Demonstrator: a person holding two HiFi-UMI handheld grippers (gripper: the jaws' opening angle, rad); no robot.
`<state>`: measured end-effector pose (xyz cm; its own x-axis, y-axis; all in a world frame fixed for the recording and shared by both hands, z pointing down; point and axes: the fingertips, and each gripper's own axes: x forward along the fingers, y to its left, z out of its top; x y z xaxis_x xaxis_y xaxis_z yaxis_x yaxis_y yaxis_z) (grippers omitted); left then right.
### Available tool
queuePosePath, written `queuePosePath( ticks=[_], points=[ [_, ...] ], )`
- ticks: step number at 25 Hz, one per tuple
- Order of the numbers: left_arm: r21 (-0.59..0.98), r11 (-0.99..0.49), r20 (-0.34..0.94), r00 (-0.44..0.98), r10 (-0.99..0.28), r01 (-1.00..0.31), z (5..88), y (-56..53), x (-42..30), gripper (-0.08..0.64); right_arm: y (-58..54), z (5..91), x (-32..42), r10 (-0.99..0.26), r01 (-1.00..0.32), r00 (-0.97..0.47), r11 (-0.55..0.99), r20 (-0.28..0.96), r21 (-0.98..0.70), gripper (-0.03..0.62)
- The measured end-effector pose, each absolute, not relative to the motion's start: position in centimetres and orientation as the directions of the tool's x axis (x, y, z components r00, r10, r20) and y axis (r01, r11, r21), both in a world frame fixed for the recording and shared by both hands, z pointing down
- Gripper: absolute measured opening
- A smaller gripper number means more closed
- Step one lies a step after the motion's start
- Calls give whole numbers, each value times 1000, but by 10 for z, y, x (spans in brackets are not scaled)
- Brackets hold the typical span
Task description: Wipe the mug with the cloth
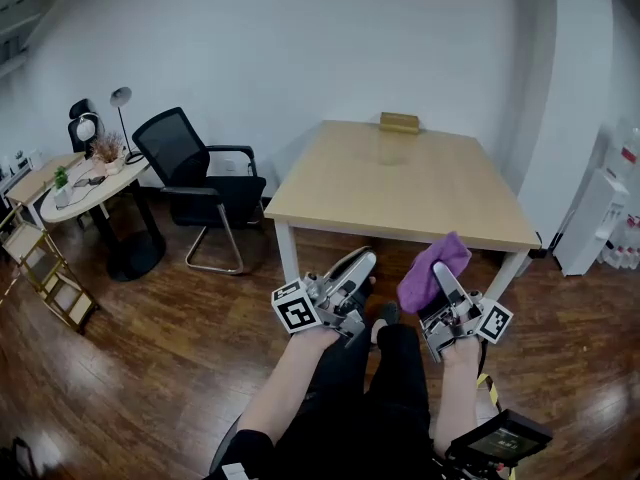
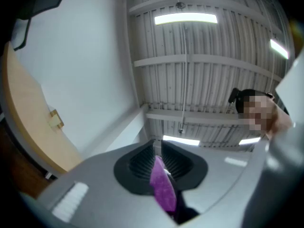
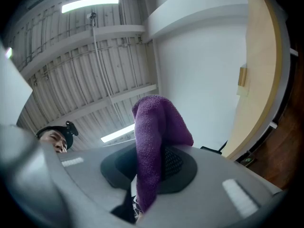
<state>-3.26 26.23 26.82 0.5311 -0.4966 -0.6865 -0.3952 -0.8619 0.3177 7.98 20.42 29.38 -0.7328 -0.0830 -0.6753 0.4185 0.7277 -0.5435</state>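
The right gripper (image 1: 441,274) (image 3: 153,161) was clenched on a purple cloth (image 1: 433,267) (image 3: 155,127), which stood pinched between its black pads and bulged up past the jaw tips in a rounded fold. The left gripper (image 1: 361,264) (image 2: 157,158) had its jaws drawn almost together, and in its own view a narrow purple strip (image 2: 163,188) sat gripped in the slit between the pads. The head view did not show that strip, so I cannot tell whether it was more of the same fabric. The two grippers were held side by side but apart, low in front of the seated person, above knees in dark trousers, both tilted up toward the ceiling. Beyond them stood a pale wooden table (image 1: 400,193) (image 2: 26,122) (image 3: 264,75) on white legs, its near edge just past the gripper tips in the head view. At its far edge, against the white wall, sat a small tan object (image 1: 399,122) (image 2: 55,119) (image 3: 242,82), too small and blurred to say whether it was the mug, and well apart from both grippers. To the left of the table stood a black office chair (image 1: 195,173), then a round white table (image 1: 95,186) with a desk lamp (image 1: 122,98). A white appliance (image 1: 590,218) stood by the wall at the right, on the dark wooden floor (image 1: 170,358).
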Motion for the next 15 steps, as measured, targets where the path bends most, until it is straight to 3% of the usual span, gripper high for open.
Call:
queuePosePath(
  ticks=[15],
  points=[
    [297,-866,-702,523,-483,-401,256,290,-31,32,239,278,91,-46,414,-724,769,-688,-487,57]
  ],
)
